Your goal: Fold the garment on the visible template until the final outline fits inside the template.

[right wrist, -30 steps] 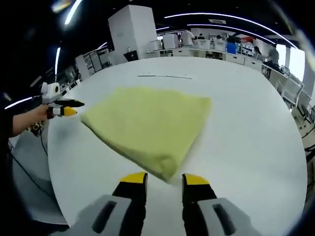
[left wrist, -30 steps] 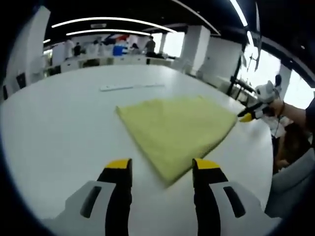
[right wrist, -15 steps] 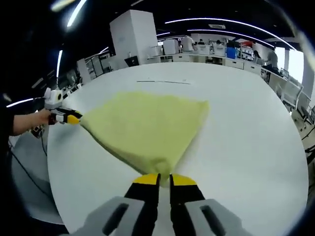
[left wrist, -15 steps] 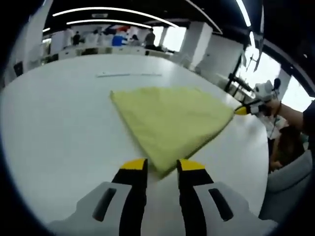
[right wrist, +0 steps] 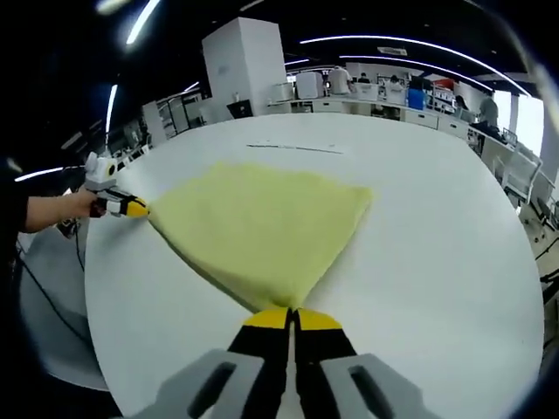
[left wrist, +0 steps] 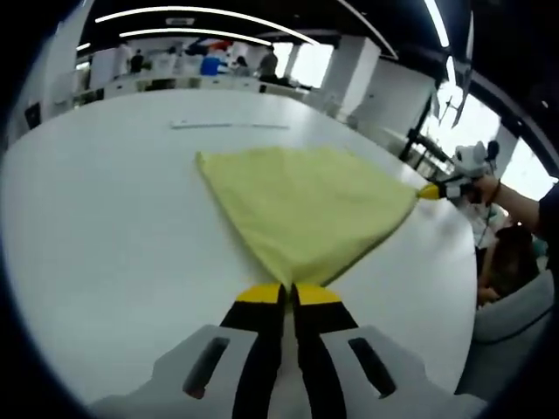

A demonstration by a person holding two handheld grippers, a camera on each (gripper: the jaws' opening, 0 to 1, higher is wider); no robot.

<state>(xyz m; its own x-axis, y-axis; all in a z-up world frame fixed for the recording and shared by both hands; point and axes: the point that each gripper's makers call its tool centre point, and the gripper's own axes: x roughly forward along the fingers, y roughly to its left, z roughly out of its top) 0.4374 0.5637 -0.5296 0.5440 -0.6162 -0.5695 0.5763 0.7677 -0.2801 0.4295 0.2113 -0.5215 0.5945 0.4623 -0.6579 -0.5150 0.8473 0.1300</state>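
A yellow garment [left wrist: 306,205] lies folded flat on the white round table [left wrist: 105,227]. My left gripper [left wrist: 289,292] is shut on its nearest corner, yellow tips pressed together on the cloth. At the garment's right corner sits my right gripper [left wrist: 430,191], held by a hand. In the right gripper view the garment [right wrist: 262,218] spreads ahead, and my right gripper [right wrist: 293,316] is shut on the corner closest to it. My left gripper [right wrist: 135,209] meets the cloth's left corner there. A thin marked strip [left wrist: 231,125] [right wrist: 293,148] lies on the table beyond the garment.
The table's curved edge [right wrist: 96,288] runs close to both held corners. A person's forearm [right wrist: 48,211] reaches in from the left of the right gripper view. A grey chair [left wrist: 515,327] stands past the table edge. Desks, a white pillar [right wrist: 244,65] and people are far behind.
Both grippers were open a second ago, short of the garment's corners. Each has since come up to its corner and shut on it. The garment lies much as before.
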